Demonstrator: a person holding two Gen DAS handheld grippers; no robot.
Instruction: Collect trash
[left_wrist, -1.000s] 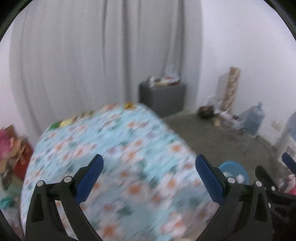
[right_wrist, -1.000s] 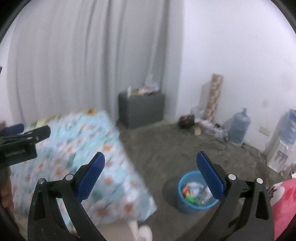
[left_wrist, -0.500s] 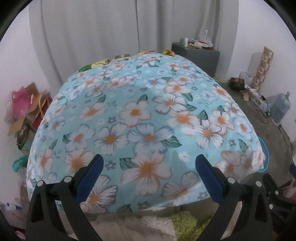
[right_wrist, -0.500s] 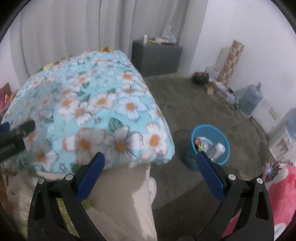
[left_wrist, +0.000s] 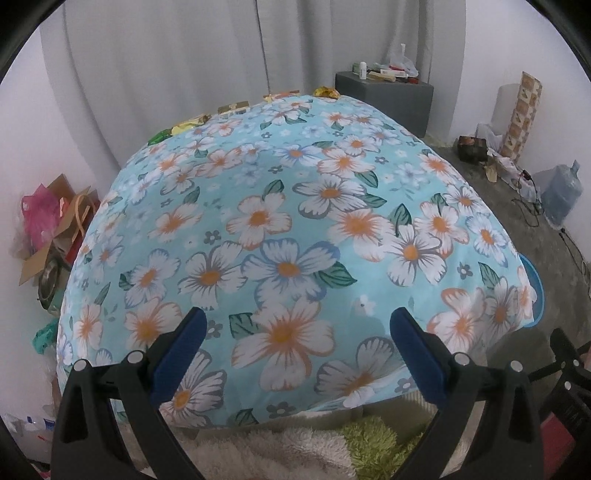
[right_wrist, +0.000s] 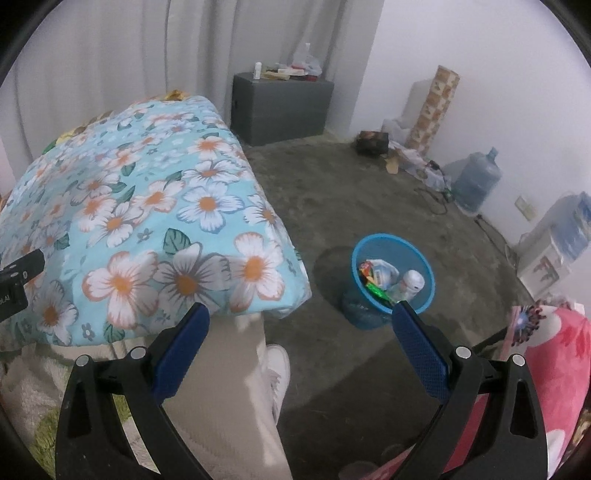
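Far ahead of the left gripper (left_wrist: 295, 347), along the distant edge of the floral-covered table (left_wrist: 288, 221), lies a row of small wrappers (left_wrist: 192, 123), yellow, green and gold, just short of the grey curtain (left_wrist: 166, 55); these look like the trash to be collected. Both sets of blue-padded jaws stand wide apart and hold nothing. The right gripper (right_wrist: 299, 343) hangs off the table's near right corner, and ahead of it and to its right a blue bin (right_wrist: 392, 273) sits on the floor, already holding wrappers and a white bottle. The main risk, as I judge it, is reach: the wrappers are well apart from the left gripper, across the whole cloth, so a long stretch could drag the loose fabric and push the pieces off the far edge behind the table. Thin, crinkled foil is also likely to slip from the pads or be pinched together with the cloth. A drop toward the bin from the table side could miss, since the bin stands apart from the table. As for writing, part of a white label shows on the black tool at the left edge of the right wrist view, too cut off to read; the wrappers are too small to make out.
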